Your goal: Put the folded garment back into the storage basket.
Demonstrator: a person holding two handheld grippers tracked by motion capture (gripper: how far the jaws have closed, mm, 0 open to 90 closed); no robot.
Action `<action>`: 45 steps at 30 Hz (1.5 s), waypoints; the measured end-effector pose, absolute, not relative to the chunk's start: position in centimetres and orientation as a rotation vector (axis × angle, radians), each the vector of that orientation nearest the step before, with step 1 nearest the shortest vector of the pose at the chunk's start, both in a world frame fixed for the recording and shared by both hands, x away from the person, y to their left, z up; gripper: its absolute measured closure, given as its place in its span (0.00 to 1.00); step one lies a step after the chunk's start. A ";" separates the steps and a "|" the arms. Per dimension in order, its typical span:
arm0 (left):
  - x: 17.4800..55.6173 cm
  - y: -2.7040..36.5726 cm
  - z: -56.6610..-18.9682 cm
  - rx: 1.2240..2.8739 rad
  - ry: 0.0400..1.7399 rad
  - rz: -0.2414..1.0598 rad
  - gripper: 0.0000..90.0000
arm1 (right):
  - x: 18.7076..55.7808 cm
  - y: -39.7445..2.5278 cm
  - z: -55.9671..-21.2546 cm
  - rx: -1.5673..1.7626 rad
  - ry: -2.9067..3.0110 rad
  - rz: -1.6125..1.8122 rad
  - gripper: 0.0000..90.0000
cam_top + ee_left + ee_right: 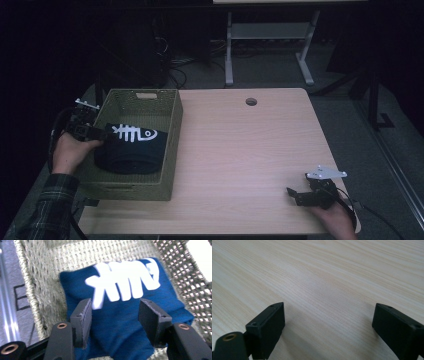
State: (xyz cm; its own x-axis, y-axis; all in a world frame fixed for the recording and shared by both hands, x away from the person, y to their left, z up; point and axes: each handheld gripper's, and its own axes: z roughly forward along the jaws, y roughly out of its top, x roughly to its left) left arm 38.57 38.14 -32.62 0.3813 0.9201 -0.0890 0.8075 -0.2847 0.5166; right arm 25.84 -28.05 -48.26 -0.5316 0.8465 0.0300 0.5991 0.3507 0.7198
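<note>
Wooden table [240, 150], left hand-held gripper [115, 312] spread over folded shirt [130, 322] in basket [172, 150], right hand-held gripper [329, 322] spread, low over tabletop

A folded shirt [131, 147] lies in the basket [172, 145] on the table's [250, 155] left side.

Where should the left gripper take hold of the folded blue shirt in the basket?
Probably the folded blue shirt is best pinched at its near edge, coming from above on the left side of the woven basket, whose walls block a sideways approach. The left gripper is open above that edge.
</note>
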 end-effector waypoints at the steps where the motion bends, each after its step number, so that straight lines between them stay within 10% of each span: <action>1: 38.5 38.1 -32.5 2.162 1.478 0.322 0.46 | 25.8 -28.1 -48.3 1.273 2.272 0.987 0.12; 15: 37.5 33.5 -30.7 2.155 1.330 0.318 0.23 | 26.0 -28.0 -48.3 1.276 2.273 0.983 0.11; 45: 35.7 21.4 -30.1 2.141 1.006 0.251 0.18 | 26.0 -28.0 -48.3 1.276 2.273 0.984 0.11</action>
State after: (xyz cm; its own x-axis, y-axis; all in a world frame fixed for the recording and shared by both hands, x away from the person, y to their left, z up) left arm 35.75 21.41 -30.13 0.6724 0.7289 -0.1285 0.5829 -0.4145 0.6989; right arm 25.98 -28.02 -48.25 -0.5311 0.8468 0.0295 0.6011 0.3520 0.7174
